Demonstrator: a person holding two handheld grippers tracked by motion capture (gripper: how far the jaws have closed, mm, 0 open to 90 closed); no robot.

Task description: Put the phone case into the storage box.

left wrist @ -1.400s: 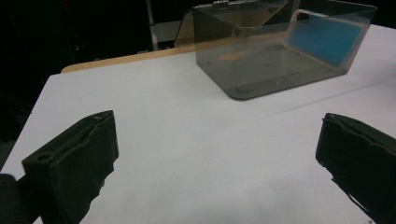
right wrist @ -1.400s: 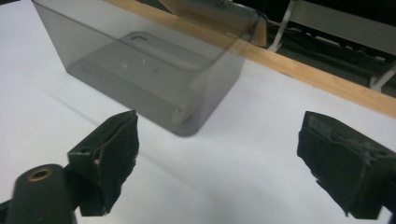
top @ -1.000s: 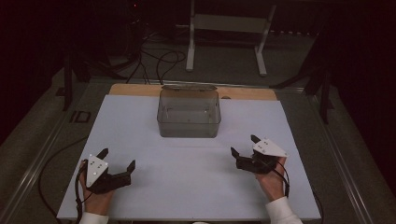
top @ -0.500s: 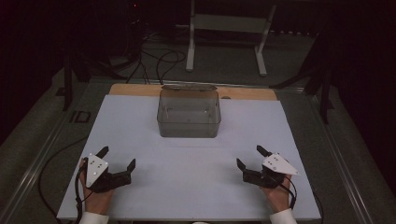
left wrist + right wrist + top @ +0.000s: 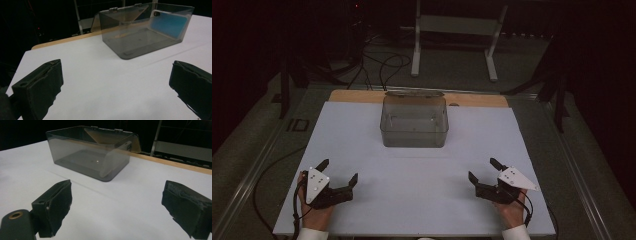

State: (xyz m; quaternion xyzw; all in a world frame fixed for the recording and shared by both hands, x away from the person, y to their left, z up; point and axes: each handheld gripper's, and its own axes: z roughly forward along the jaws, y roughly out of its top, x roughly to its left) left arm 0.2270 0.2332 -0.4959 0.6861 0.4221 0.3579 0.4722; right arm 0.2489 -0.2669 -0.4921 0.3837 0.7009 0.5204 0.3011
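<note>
A smoky clear plastic box (image 5: pixel 414 122) stands at the back middle of the white table top (image 5: pixel 422 200), its hinged lid tipped open at the far side. In the left gripper view the box (image 5: pixel 140 40) holds a flat blue phone-like thing with a white rim (image 5: pixel 168 23), leaning against one wall. The right gripper view shows the box (image 5: pixel 85 152) with that pale flat shape (image 5: pixel 112 163) against its near wall. My left gripper (image 5: pixel 339 170) rests open at the near left, and my right gripper (image 5: pixel 482 168) is open at the near right. Both hold nothing and are well short of the box.
A wooden strip (image 5: pixel 477 100) runs along the table's back edge behind the box. Beyond it, a white metal stand (image 5: pixel 454 30) and loose cables (image 5: pixel 382 62) sit on the dark floor. Bare white surface lies between the grippers and the box.
My right gripper has drawn back toward the near edge and slightly to the right, staying open. The left gripper and the box have hardly moved.
</note>
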